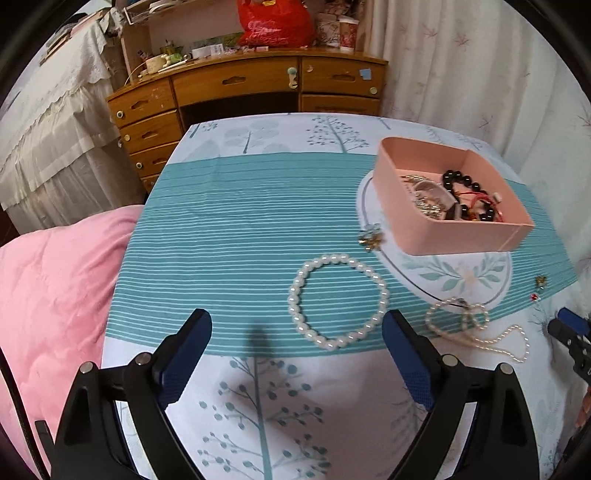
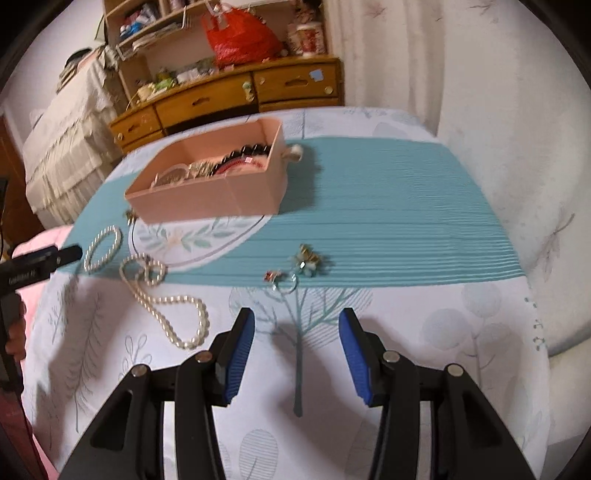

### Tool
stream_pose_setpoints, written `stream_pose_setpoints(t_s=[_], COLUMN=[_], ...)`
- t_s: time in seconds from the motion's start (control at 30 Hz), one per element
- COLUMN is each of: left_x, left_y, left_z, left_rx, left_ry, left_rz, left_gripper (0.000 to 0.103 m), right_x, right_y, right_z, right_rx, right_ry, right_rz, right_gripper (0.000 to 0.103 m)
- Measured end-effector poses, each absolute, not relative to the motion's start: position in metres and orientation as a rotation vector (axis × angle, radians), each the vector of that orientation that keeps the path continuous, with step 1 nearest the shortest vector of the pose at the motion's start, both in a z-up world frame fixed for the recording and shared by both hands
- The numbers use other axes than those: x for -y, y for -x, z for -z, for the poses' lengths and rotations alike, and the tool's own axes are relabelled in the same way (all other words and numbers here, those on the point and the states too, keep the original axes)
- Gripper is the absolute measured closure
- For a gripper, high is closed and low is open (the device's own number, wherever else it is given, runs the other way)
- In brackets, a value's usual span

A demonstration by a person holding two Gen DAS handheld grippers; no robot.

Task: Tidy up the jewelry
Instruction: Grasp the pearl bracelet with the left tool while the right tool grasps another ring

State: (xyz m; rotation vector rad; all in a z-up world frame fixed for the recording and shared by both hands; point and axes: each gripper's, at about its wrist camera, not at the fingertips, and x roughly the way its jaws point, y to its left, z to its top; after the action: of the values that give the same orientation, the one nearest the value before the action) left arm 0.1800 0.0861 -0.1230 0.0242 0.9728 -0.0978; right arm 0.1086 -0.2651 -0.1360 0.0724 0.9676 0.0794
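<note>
A pink box (image 1: 476,236) (image 2: 207,199) on the patterned tablecloth holds a black bead bracelet (image 1: 461,184), red cord and gold pieces. A white pearl bracelet (image 1: 338,301) (image 2: 103,247) lies just ahead of my open, empty left gripper (image 1: 295,325). A thin pearl necklace (image 1: 476,328) (image 2: 166,299) lies to its right. A flower brooch (image 1: 371,236) sits by the box. A teal flower clip (image 2: 308,260) and a ring (image 2: 282,282) lie just ahead of my open, empty right gripper (image 2: 295,325). The left gripper (image 2: 40,262) also shows at the left edge of the right wrist view.
A wooden dresser (image 1: 240,88) with a red bag (image 1: 273,22) stands behind the table. A pink quilt (image 1: 55,288) lies to the left. White curtains (image 2: 480,110) hang at the right. Small earrings (image 1: 539,286) lie near the right table edge.
</note>
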Motion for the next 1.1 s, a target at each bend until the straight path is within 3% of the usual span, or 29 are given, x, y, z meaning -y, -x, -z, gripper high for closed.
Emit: stream_pose_setpoints(t_s=[0.6,0.83,1.1], left_x=[-0.081,-0.091,-0.097], left_y=[-0.183,-0.182,-0.191], left_z=[0.141,0.139,0.145], left_rx=[-0.952,-0.947,-0.975], left_ry=[-0.032,0.005,0.028], left_rz=[0.174,0.161,0.136], left_gripper=[0.011,0.011,0.011], right_x=[0.235,0.223,0.220], right_y=[-0.133,-0.137,-0.138], right_z=[0.142,0.142,0.141], right_rx=[-0.968,-0.958,-0.961], right_ry=[0.054,0.085,0.105], right_rz=[-0.055,-0.114,-0.124], right_gripper=[0.056,0.088,0.089])
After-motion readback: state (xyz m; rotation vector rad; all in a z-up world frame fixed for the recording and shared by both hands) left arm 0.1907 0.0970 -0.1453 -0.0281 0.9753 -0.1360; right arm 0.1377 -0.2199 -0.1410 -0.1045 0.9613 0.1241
